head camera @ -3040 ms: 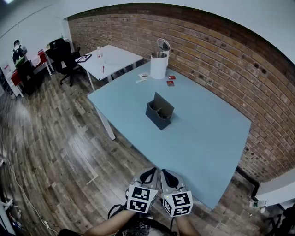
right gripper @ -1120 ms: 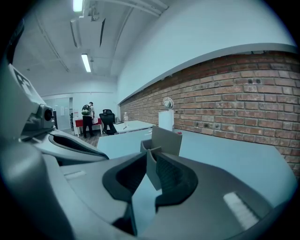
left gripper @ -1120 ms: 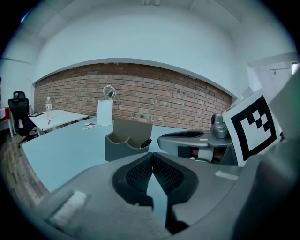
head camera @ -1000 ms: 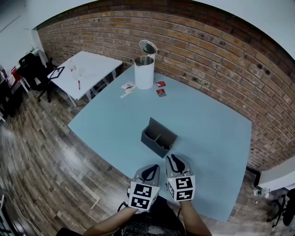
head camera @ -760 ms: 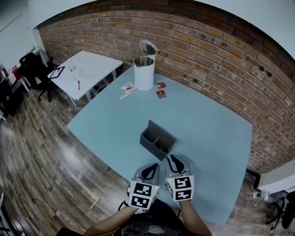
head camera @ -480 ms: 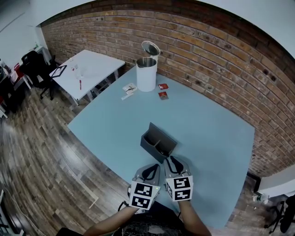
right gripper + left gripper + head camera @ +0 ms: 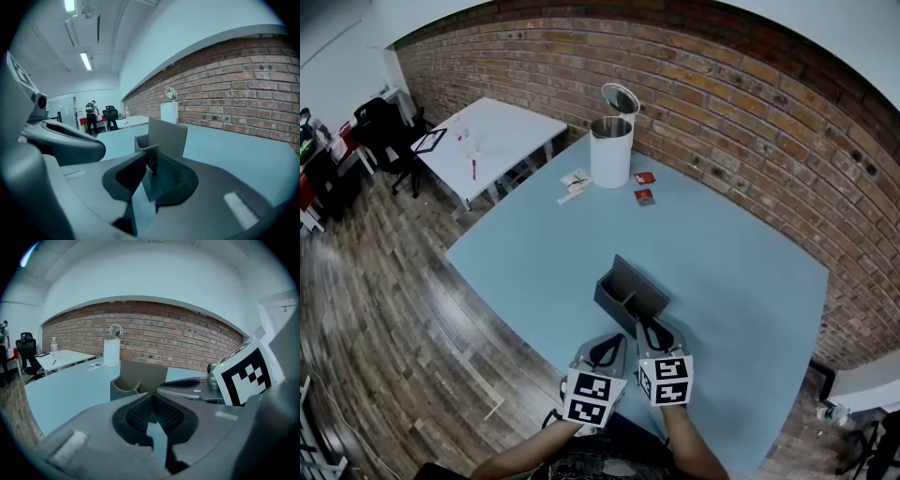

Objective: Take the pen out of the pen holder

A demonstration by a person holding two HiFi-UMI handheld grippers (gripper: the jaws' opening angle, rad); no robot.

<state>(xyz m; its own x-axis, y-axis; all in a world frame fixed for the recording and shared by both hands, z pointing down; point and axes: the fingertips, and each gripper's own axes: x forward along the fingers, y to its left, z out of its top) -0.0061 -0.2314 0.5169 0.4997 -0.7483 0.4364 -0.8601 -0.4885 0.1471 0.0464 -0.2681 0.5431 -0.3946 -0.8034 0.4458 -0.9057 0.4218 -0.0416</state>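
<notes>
Left gripper (image 7: 610, 343) and right gripper (image 7: 646, 328), jaws pressed together, hover lower centre; I see the pen holder (image 7: 628, 291) just beyond.

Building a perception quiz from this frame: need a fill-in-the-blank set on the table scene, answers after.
1. The pen holder stands on a table beside a wall built of ___.
2. The white container has its lid ___.
3. Of the left gripper and right gripper, the ___ one is nearer the pen holder.
4. Both grippers' jaws are ___, holding nothing.

Missing words: brick; open; right; shut.
</notes>
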